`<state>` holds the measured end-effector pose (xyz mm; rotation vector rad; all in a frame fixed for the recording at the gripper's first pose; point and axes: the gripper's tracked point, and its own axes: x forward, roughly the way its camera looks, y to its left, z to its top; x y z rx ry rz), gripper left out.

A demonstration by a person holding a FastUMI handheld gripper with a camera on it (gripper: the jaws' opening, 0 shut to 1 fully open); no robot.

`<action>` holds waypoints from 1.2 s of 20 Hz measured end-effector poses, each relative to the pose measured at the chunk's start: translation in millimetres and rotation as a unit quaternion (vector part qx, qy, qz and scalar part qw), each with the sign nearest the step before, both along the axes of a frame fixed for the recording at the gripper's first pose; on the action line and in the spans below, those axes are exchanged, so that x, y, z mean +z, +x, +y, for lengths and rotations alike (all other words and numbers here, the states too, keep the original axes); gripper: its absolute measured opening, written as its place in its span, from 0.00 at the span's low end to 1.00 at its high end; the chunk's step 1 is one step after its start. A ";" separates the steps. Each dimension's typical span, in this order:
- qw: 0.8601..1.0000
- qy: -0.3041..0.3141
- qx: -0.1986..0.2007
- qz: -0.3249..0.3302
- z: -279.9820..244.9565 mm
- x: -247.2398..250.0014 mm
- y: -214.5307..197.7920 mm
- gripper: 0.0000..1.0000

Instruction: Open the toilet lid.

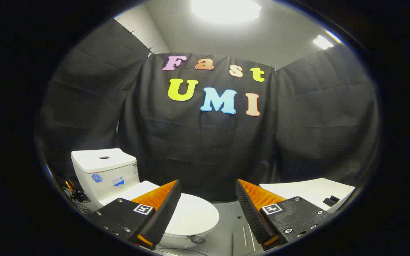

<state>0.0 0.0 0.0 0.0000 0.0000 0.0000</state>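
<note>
The tongs (208,199) stood wide open, gripping nothing, held level above the grey floor (226,227). Beneath and beyond the left finger sat the white toilet (119,181), its lid (194,215) shut flat, long axis running from the cistern (101,165) toward the gap between the fingers. A white box (308,192) lay beyond the right finger.

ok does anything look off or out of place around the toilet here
Nothing stands out. The white ceramic toilet stands upright with its white lid closed flat, no spill or damage visible. The gripper is open, its fingers apart with the lid partly behind one of them, touching nothing.
</note>
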 end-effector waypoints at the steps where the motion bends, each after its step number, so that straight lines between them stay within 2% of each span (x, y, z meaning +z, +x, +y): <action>1: 1.000 -0.003 0.001 -0.001 0.6 -1.0 0.5 0.95; 8: 1.000 -0.012 -0.008 -0.002 -4.0 -3.4 1.9 0.95; 24: 0.999 0.018 -0.040 0.016 -25.3 -14.1 2.8 0.95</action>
